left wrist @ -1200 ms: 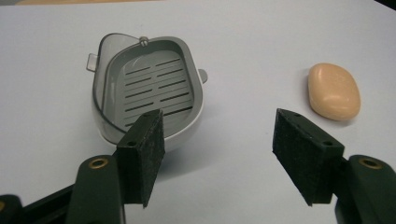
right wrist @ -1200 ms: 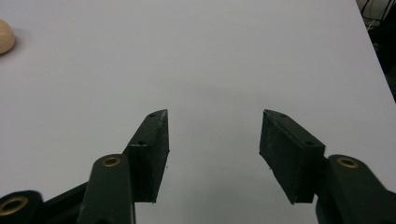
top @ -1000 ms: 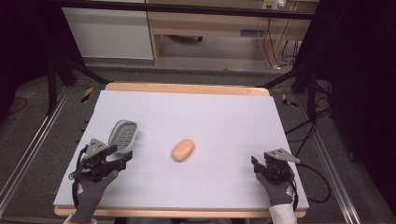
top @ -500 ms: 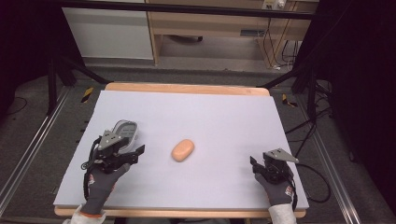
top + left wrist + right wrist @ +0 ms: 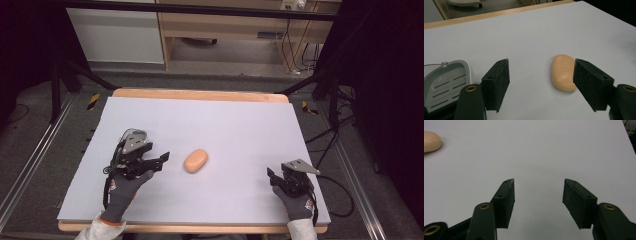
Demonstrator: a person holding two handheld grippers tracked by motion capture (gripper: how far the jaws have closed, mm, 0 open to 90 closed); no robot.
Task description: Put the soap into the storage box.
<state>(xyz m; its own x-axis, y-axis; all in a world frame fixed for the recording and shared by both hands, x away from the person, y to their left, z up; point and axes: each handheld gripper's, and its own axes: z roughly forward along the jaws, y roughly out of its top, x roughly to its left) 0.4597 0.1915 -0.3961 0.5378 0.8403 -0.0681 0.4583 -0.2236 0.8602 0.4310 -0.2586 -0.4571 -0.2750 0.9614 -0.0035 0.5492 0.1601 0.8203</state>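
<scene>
- The left gripper (image 5: pixel 161 159) has moved toward the bar of soap (image 5: pixel 195 161) and now stands just beside it, with its jaws spread wide.
- In the high view the grey soap dish (image 5: pixel 445 80), which earlier lay ahead of this gripper, is now under it and mostly covered.

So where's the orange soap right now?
The soap lies flat near the middle of the table's grey mat in the high view, just right of the open left gripper. The grey soap dish sits behind that gripper.
</scene>
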